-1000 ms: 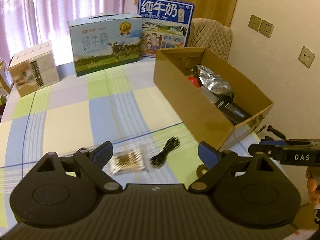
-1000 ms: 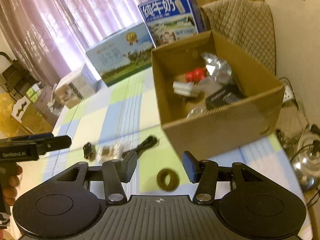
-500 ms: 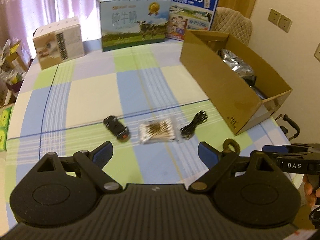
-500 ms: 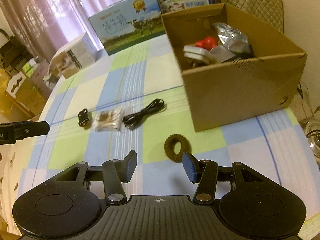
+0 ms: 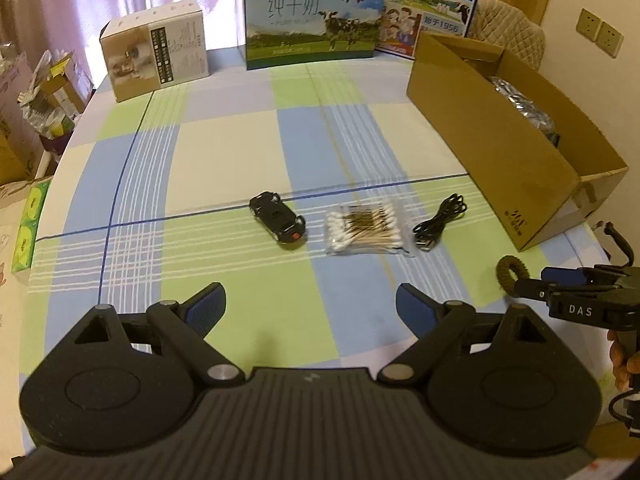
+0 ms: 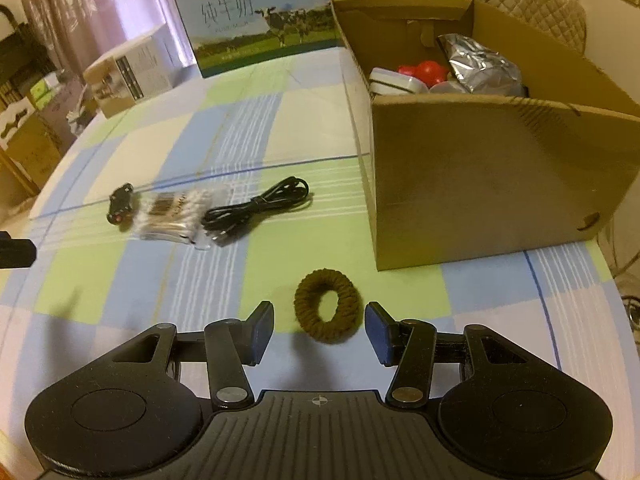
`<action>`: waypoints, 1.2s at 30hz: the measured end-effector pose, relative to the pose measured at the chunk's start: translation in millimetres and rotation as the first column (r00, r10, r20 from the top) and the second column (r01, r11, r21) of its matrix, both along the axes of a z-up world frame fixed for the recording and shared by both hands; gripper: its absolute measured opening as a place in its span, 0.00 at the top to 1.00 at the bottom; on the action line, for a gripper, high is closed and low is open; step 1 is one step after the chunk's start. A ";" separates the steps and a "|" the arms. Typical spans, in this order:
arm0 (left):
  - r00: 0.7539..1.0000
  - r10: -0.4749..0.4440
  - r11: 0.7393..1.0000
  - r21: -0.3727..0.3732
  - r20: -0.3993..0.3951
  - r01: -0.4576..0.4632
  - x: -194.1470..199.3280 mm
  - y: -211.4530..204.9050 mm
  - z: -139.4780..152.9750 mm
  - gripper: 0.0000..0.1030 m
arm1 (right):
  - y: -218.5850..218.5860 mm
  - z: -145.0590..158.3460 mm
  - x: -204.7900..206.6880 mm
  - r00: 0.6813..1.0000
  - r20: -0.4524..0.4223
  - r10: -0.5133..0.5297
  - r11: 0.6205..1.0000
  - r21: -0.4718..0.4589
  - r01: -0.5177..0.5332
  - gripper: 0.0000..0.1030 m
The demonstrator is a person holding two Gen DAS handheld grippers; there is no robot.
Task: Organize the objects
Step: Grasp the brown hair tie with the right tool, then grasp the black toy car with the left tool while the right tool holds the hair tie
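On the table's right edge: your right gripper (image 6: 319,330) sits low with its jaws spread and nothing clamped, 1 blue pad on each side of the hair tie.
Hair tie (image 6: 327,305): brown, woven ring, flat on a green square of the checked cloth, between the pads; you cannot tell whether either pad touches it.
Left gripper (image 5: 311,306): your jaws are released wide and empty, held above the table's near edge, well apart from the row of items.
Row across the middle of the table (image 5: 224,152): 1 black toy car (image 5: 277,223), 1 clear bag of cotton swabs (image 5: 363,229) just beside it, then 1 coiled black cable (image 5: 441,227) nearest the box.
Cardboard box (image 6: 480,184): open, along the right edge, holding a silver foil pouch (image 6: 478,66), a red object (image 6: 424,71) and a white case (image 6: 394,82).
Far edge: 2 milk cartons (image 5: 312,16) and 1 small white-and-brown box (image 5: 154,60).
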State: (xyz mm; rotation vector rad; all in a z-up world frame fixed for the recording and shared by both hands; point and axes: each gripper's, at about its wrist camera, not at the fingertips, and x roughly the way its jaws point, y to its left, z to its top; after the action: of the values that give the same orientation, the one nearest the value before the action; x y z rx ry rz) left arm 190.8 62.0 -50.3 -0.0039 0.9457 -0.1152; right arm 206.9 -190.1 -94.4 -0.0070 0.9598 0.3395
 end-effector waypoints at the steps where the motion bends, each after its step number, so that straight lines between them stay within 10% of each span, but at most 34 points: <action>1: 1.000 0.004 1.000 0.000 -0.003 -0.004 0.9 0.8 -1.8 0.13 | 0.7 -2.8 2.4 1.000 -0.002 0.003 1.000 -0.005 -0.003 0.54; 10: 0.999 0.032 0.999 0.011 -0.032 -0.032 12.1 7.2 -18.5 0.13 | 8.9 -19.1 9.9 0.999 0.010 0.054 0.997 -0.059 -0.053 0.56; 18: 0.998 0.036 0.999 0.015 -0.043 -0.036 29.5 12.8 -30.9 0.14 | 20.8 -20.7 12.1 0.994 0.028 0.102 0.991 -0.084 -0.100 0.84; 36: 0.997 0.051 0.998 0.023 -0.053 -0.050 120.6 19.6 -62.7 0.33 | 42.1 -23.0 34.0 0.997 0.028 0.066 0.995 -0.080 -0.064 0.84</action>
State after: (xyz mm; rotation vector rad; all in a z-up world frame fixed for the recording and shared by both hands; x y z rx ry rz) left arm 311.4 81.7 -113.0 -0.0110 1.0001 -0.0580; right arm 240.8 -148.0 -117.5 -0.1158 0.9437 0.3600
